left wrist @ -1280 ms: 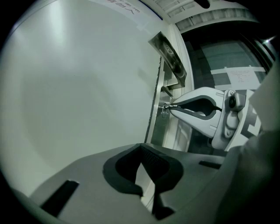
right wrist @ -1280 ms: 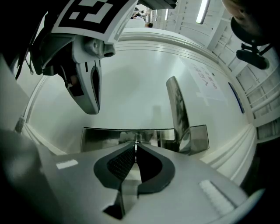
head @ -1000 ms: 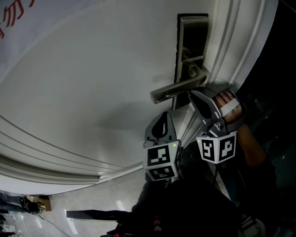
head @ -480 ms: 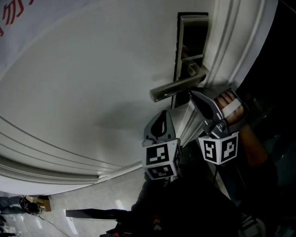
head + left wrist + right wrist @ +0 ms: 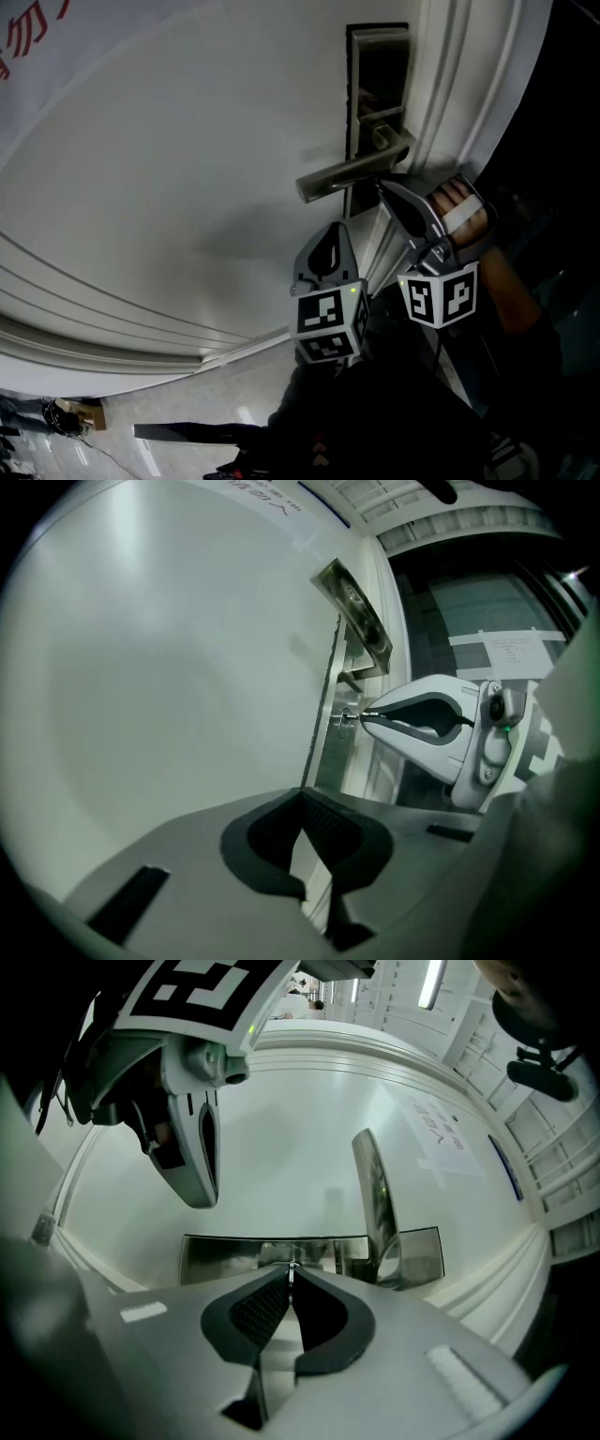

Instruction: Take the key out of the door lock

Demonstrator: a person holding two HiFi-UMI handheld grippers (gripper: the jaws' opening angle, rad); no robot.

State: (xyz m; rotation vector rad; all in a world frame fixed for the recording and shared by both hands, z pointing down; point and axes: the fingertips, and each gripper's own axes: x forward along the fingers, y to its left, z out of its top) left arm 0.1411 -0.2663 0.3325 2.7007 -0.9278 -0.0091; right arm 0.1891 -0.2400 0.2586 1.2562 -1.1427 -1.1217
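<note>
— Grippers first: how many, and what are they doing?
— Two. On the right gripper (image 5: 292, 1281) the jaws are pressed together on one thin metal key (image 5: 291, 1267). On the left gripper (image 5: 302, 803) the jaws are together too, with nothing between them, and it hangs in front of the door (image 5: 187, 187), apart from the lock plate (image 5: 225, 1260)
— Where exactly is the key?
— At the round lock cylinder (image 5: 346, 722) on the lock plate, close to the door's moulded edge. The left gripper view shows the right gripper's tips meeting that cylinder. How deep the key sits inside, I cannot tell
— What else can be counted?
— One lever handle (image 5: 347, 175), sticking out from the same plate, just beside the right gripper. Two marker cubes, one on the left gripper (image 5: 328, 323) and one on the right (image 5: 439, 295). One hand (image 5: 461, 208) is wrapped round the right gripper's grip
— Does anything hold anything else?
— Only the lock, which has the key at its keyhole
</note>
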